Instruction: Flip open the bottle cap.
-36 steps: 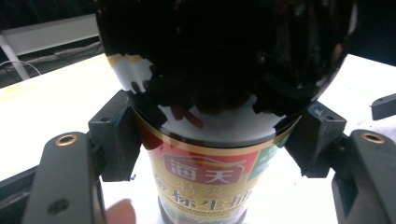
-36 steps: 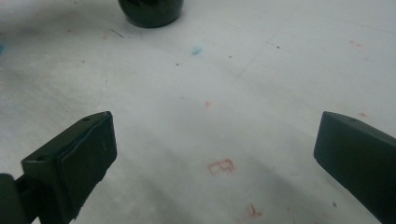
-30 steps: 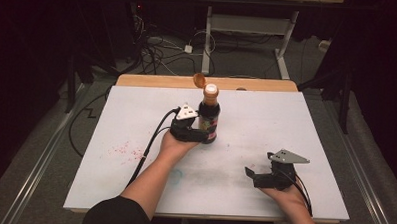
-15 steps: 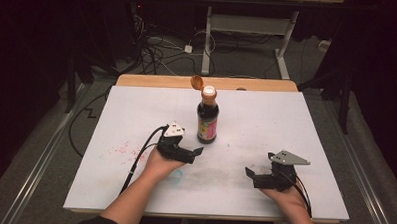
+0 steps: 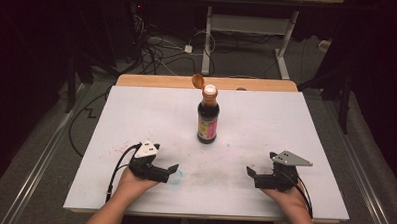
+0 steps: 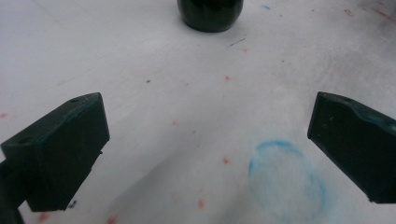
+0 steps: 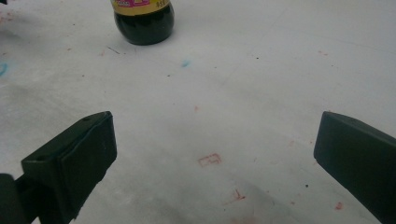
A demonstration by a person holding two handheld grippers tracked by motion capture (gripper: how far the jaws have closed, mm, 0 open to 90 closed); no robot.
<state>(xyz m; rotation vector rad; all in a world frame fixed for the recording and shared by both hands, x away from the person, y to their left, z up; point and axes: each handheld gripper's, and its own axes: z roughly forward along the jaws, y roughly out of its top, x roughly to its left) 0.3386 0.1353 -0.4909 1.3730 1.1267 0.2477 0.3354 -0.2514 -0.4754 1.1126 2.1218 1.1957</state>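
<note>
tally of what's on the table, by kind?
Sauce bottle, dark, flip cap open: 1
Hand-held tools, jaws open and empty: 2, left tool, right tool
Blue ring mark on the table, by the left tool: 1
Total: 4

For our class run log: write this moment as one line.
bottle: upright mid-table, cap flipped open | left gripper: open, empty, near edge | right gripper: open, empty
</note>
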